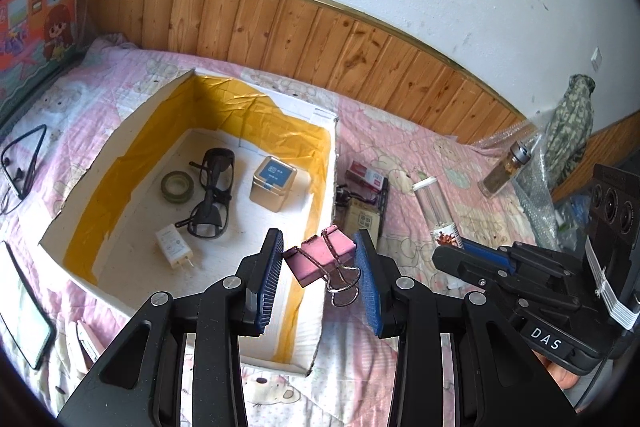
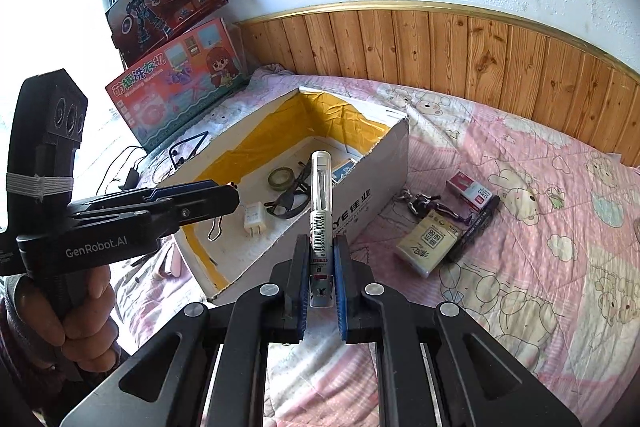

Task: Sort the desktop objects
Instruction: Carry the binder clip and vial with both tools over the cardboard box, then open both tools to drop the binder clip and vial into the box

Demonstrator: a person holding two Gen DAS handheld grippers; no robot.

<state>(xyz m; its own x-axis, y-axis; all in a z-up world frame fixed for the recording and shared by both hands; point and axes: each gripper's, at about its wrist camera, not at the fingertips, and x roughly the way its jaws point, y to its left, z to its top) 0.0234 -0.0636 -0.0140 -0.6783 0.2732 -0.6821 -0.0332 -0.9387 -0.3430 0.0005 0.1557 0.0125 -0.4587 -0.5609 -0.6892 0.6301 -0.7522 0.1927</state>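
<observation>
Left gripper (image 1: 320, 267): raised above the near right corner of the box, blue-padded fingers partly closed on a pink metal binder clip (image 1: 326, 259), tilted, wire handles hanging toward the camera.

Right gripper (image 2: 322, 281): held level before the box's outer wall, fingers closed narrowly on a clear plastic pen tube with barcode label (image 2: 320, 211), pointing forward and up over the rim.

White cardboard box lined with yellow tape (image 1: 120, 163): open-topped, on a pink quilted bedcover (image 2: 540, 227). Contents: black-framed glasses (image 1: 210, 199), roll of green tape (image 1: 177, 186), square gold tin with blue lid (image 1: 273, 183), white plug charger (image 1: 174, 250).

Beside the box, on the cover: tissue packet (image 2: 426, 247), black marker (image 2: 476, 227), red-and-white small carton (image 2: 470, 190).
</observation>
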